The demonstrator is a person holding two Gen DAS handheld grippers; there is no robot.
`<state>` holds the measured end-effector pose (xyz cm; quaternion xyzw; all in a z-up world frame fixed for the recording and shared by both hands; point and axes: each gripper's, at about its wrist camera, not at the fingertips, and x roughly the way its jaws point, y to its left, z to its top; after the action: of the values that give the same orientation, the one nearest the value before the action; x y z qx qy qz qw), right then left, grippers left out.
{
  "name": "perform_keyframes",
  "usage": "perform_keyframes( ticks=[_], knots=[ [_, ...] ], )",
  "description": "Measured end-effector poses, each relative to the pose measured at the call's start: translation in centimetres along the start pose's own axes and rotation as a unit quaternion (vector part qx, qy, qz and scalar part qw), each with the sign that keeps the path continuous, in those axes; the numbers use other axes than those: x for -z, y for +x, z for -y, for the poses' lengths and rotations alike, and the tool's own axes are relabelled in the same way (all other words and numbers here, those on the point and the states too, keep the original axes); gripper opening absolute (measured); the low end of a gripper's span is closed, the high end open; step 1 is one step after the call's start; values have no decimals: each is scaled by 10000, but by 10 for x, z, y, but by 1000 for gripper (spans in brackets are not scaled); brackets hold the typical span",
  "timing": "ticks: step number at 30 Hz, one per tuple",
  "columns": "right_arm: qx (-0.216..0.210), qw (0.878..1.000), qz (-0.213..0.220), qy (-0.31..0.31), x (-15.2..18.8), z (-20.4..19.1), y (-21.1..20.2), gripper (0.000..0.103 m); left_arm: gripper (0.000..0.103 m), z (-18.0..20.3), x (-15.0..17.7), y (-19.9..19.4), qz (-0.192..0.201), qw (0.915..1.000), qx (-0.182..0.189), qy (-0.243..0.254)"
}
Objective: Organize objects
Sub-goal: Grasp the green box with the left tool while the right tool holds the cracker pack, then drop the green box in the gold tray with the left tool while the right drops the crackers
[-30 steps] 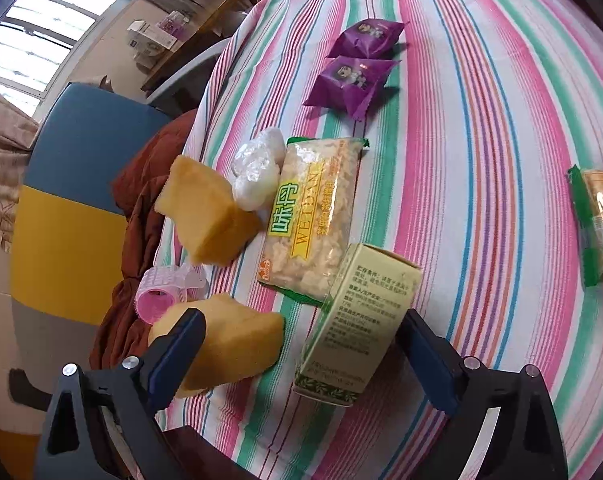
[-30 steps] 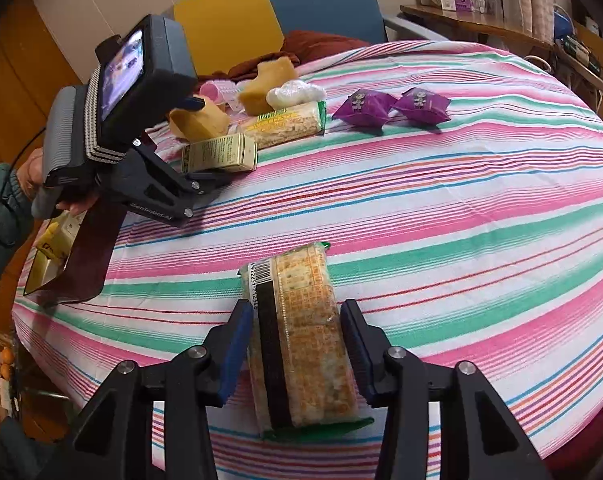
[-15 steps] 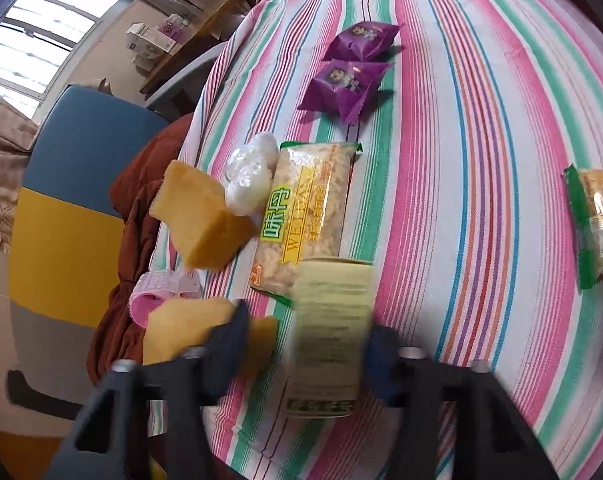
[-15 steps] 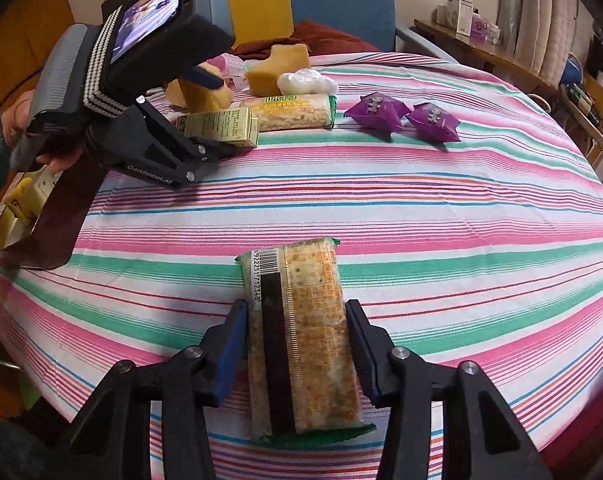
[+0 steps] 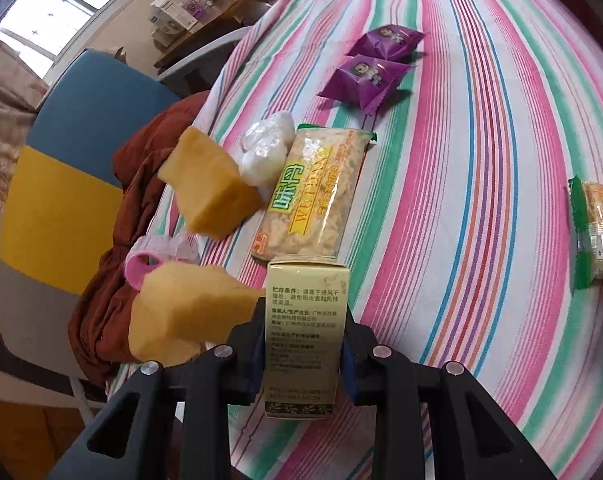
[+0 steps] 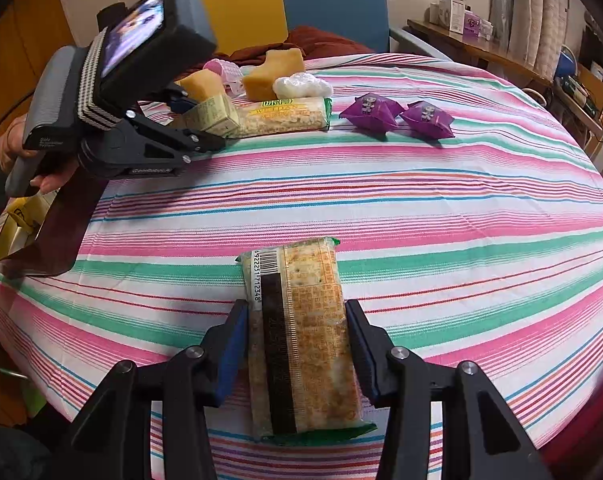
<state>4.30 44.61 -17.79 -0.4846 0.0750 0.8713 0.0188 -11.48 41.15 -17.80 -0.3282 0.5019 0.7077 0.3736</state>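
In the left wrist view my left gripper [image 5: 303, 320] is shut on an olive-green carton [image 5: 307, 300], both pads pressed on its sides near the table's left edge. The right wrist view shows the same gripper [image 6: 199, 120] holding that carton [image 6: 213, 114], with a hand behind it. My right gripper [image 6: 297, 334] is shut on a cracker packet [image 6: 301, 340] with a barcode, lying lengthwise between the fingers near the front edge. That packet [image 5: 597, 232] peeks in at the right of the left wrist view.
On the striped tablecloth [image 6: 421, 208] lie a rice-snack pack [image 5: 313, 192], two purple sachets [image 5: 365, 80], two yellow sponges [image 5: 209, 188], a white wad [image 5: 265, 148] and a pink roller [image 5: 149, 256]. A blue-and-yellow chair [image 5: 73, 152] with brown cloth stands beyond the edge.
My left jaws went from wide open to closed on the carton, which turned straight between them. The right jaws narrowed slightly onto the cracker packet.
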Motion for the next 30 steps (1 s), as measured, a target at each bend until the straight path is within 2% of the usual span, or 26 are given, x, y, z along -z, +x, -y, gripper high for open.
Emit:
perform_keyframes(
  ticks=[9, 13, 15, 18, 24, 30],
  knots=[
    [-22, 9999, 36, 114, 6, 0, -10, 48, 31, -19, 35, -57, 408, 9964, 96, -742],
    [-42, 9999, 109, 81, 5, -9, -18, 48, 32, -32, 65, -94, 590, 9895, 274, -1291],
    [-83, 9999, 143, 38, 3, -17, -23, 48, 32, -40, 83, -106, 620, 9856, 183, -1559],
    [-140, 9995, 243, -111, -2, -35, -31, 48, 33, -48, 115, -126, 652, 9793, 120, -1912],
    [-402, 9960, 432, -677, -23, -92, -44, 48, 33, -67, 193, -138, 342, 9657, -294, -2557],
    [-706, 9872, 549, -1319, -52, -164, -41, 48, 33, -85, 262, -132, 42, 9468, -262, -3206]
  ],
)
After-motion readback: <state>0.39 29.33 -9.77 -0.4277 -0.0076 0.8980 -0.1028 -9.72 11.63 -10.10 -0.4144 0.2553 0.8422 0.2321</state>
